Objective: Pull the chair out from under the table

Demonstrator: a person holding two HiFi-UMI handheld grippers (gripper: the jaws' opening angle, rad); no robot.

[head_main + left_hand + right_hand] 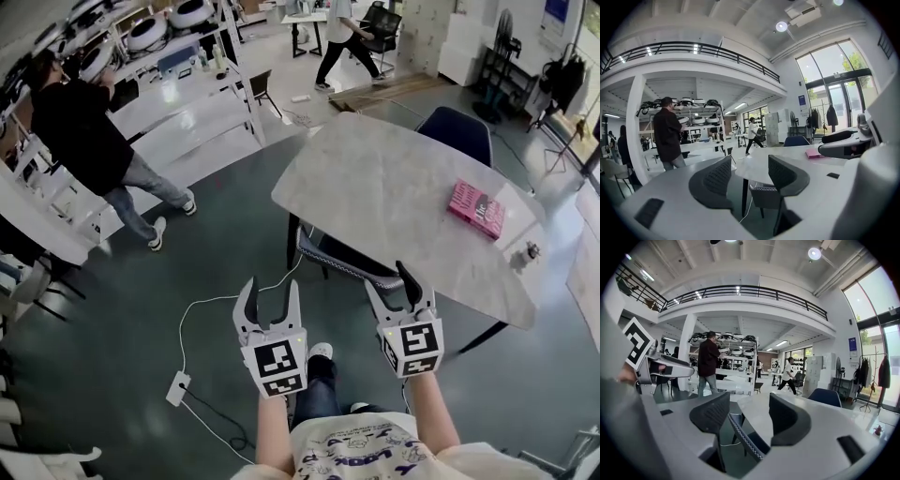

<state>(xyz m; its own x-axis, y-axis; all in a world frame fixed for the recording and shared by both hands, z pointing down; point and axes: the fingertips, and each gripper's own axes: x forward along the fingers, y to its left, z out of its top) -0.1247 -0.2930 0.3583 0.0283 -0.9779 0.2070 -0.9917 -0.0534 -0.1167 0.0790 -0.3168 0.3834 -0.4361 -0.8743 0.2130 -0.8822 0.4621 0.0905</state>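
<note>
A dark chair [342, 261] with a patterned back rim is tucked under the near edge of the grey marble table [403, 187]. My left gripper [271, 286] hangs open over the floor, just left of the chair, with nothing between its fingers. My right gripper [388, 278] is open too, its tips close to the chair's back rim and the table edge. In the left gripper view the chair [765, 196] shows beyond the open left gripper [750, 177]. In the right gripper view the back rim [743, 437] runs across the gap of the open right gripper [749, 420], untouched by the pads.
A pink book [476, 208] and a small object [528, 253] lie on the table. A blue chair [457, 131] stands at its far side. A white power strip [178, 386] with its cable lies on the floor at left. A person in black [84, 131] stands by white shelves.
</note>
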